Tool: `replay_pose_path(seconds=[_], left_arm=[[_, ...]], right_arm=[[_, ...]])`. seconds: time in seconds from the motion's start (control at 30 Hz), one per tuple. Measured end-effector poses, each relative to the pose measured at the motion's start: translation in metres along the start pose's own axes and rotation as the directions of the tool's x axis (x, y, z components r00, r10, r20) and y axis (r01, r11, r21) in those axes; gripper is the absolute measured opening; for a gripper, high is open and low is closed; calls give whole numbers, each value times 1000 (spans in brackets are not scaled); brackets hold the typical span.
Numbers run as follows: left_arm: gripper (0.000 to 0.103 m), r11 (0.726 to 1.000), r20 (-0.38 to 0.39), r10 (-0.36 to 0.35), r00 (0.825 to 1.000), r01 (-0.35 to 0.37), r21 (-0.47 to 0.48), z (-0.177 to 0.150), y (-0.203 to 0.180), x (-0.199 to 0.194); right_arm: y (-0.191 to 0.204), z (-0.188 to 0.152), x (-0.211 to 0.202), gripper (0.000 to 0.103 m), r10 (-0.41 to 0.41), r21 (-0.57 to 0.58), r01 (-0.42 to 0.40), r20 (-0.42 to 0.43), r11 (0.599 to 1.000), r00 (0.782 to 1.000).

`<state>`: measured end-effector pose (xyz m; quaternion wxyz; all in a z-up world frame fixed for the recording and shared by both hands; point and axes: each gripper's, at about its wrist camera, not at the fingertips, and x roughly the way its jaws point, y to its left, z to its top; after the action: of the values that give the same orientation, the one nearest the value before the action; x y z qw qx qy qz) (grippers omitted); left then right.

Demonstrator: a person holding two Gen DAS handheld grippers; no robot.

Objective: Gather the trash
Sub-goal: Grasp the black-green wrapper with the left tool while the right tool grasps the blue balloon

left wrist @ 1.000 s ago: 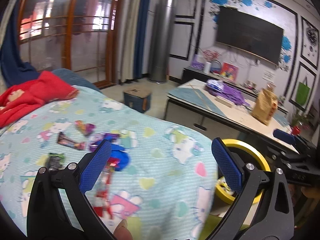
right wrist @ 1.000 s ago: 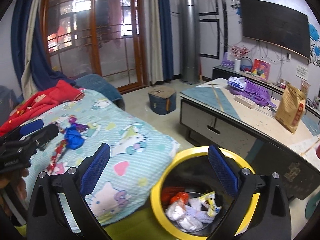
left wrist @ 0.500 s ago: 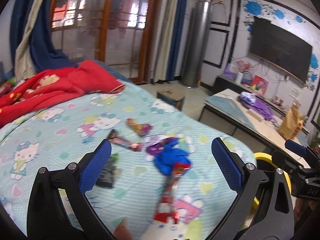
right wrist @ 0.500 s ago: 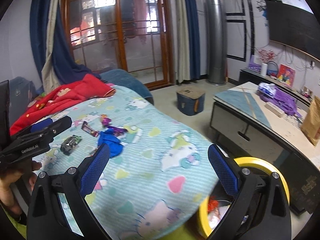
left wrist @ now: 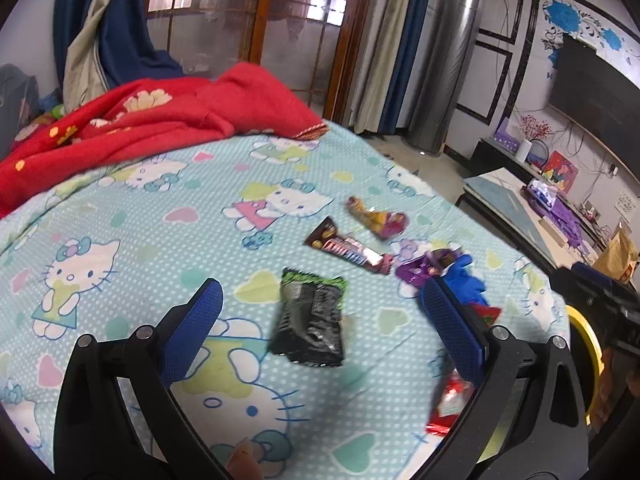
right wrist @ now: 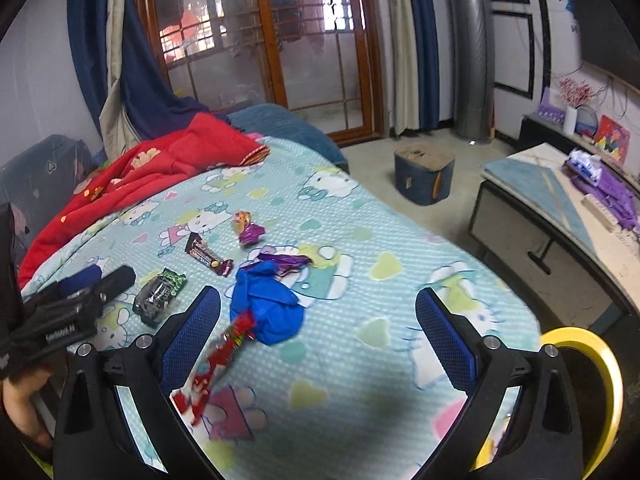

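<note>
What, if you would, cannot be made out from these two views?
- Bin contents: right wrist view, cut off by the right finger and frame edge.
- Red wrapper: left wrist view, partly hidden behind the left gripper finger; blurred in the right view.
- Black packet print: blurred, unreadable.

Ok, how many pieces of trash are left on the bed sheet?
6: black-green foil packet, brown chocolate bar wrapper, pink-yellow candy wrapper, purple foil wrapper, crumpled blue plastic bag, long red wrapper. More may hide underneath.

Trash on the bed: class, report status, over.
Both hand-held grippers open, empty. Left hand-held gripper over black wrapper. Five more pieces beside it. Nothing blocking.
</note>
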<state>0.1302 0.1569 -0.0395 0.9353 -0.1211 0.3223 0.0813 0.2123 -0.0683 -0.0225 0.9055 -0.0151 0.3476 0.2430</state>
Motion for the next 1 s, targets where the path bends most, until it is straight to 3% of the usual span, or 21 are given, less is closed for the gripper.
replay_pose_path(seconds=[0.1, 0.33, 0.47, 0.57, 0.7, 0.83, 0.93, 0.97, 1.0], left_arm=[[90, 1000, -26, -2, 1000, 1, -16, -5, 5, 9], [69, 999, -70, -48, 996, 46, -27, -10, 4, 21], [68, 998, -113, -61, 992, 61, -9, -14, -1, 31], [64, 998, -149, -70, 986, 70, -2, -17, -4, 38], [59, 996, -179, -83, 980, 79, -32, -20, 2, 45], [39, 994, -184, -103, 978, 94, -55, -21, 7, 46], [30, 990, -185, -129, 974, 117, -78, -21, 11, 45], [22, 989, -185, -137, 973, 123, -82, -21, 11, 45], [22, 988, -184, -147, 972, 133, -83, -21, 11, 45]], right_arm=[[6, 5, 16, 82, 30, 12, -30, -35, 999, 999], [19, 12, 54, 60, 110, 42, -105, -147, 994, 983], [21, 12, 74, 53, 139, 74, -126, -206, 989, 969], [18, 9, 85, 30, 166, 98, -146, -244, 984, 955], [13, 4, 82, 17, 180, 106, -159, -236, 982, 955], [2, -1, 72, 11, 169, 115, -147, -217, 982, 961], [-9, -6, 62, 9, 165, 141, -139, -197, 980, 966], [-13, -9, 57, 9, 166, 151, -138, -191, 979, 968], [-16, -11, 54, 9, 164, 158, -135, -184, 978, 969]])
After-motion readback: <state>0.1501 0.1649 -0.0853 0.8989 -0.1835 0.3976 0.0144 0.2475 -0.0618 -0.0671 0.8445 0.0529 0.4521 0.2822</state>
